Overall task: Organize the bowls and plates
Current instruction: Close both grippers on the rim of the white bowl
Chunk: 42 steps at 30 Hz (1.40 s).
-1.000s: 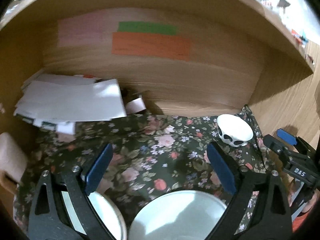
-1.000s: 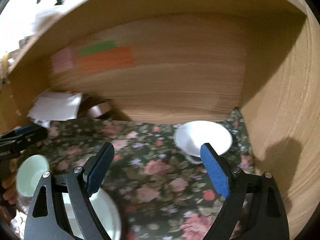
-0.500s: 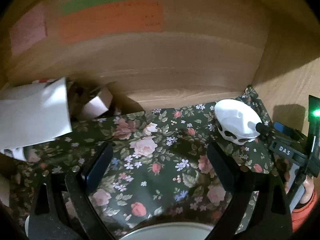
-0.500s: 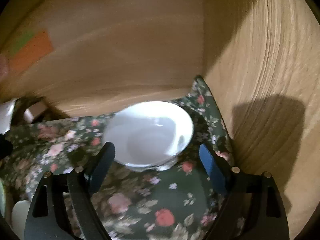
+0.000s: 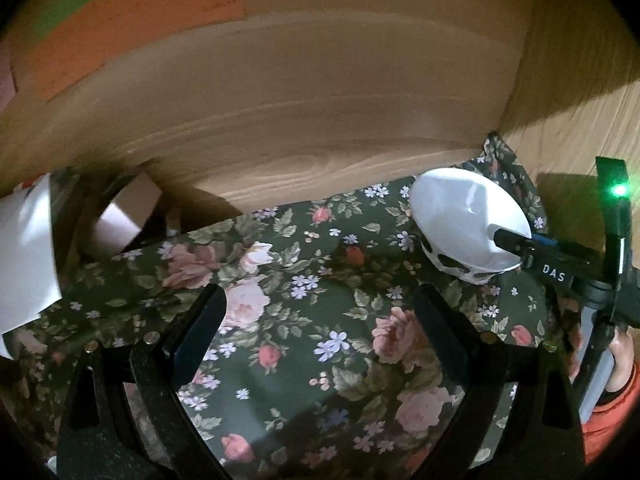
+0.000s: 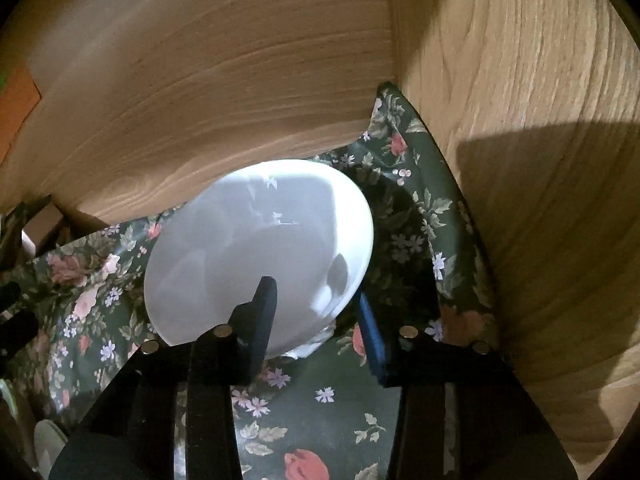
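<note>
Rim of the white glazed ceramic bowl with dark blotches on its outer wall sits between the right claw fingers, one inside, one outside on the right, near the back corner of the flower-printed dark green cloth on the bench. Those jaws have just been closing and now stand narrow astride the rim; contact looks likely. A second ago the bowl lay ahead, outside them. The left claw, farther off, gapes wide and empty.
</note>
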{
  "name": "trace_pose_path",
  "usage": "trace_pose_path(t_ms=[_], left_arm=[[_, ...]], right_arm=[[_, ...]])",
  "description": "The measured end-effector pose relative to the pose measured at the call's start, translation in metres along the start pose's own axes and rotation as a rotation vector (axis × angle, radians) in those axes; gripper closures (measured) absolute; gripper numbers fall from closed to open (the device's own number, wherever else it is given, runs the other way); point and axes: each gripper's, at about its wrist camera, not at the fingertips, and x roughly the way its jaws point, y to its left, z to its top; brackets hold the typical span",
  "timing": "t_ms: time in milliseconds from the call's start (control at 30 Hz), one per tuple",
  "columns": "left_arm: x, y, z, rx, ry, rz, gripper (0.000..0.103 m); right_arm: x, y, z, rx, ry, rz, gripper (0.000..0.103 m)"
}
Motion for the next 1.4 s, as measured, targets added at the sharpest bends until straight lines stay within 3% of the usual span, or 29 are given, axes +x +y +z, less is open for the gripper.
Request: trace_pose_path(t_ms=[133, 333, 633, 767, 1067, 1167, 1400], left_arm=[[0.016, -0.006, 0.001, -0.003, 0.045, -0.017, 0.007], [0.022, -0.005, 0.000, -0.025, 0.051, -0.033, 0.008], [0.045, 0.002, -0.012, -0.040, 0.193, -0.054, 0.041], [0.052, 0.002, -0.018, -0.029, 0.225, -0.060, 0.060], [0.061, -0.011, -0.019, 0.015, 0.231, -0.088, 0.086], [0.060, -0.014, -0.019, 0.027, 0.215, -0.081, 0.087], [0.057, -0.014, -0.018, 0.041, 0.222, -0.072, 0.087]], right_arm=[[0.006, -0.002, -0.001, -0.005, 0.022, 0.039, 0.069], [0.004, 0.015, -0.012, -0.104, 0.051, 0.084, 0.076], [-0.007, 0.048, -0.032, -0.237, 0.102, 0.155, 0.079], [-0.008, 0.051, -0.032, -0.207, 0.099, 0.164, 0.078], [0.007, 0.043, -0.030, -0.130, 0.117, 0.192, 0.077], [0.009, 0.044, -0.032, -0.126, 0.122, 0.220, 0.084], [0.000, 0.052, -0.036, -0.139, 0.088, 0.186, 0.085]])
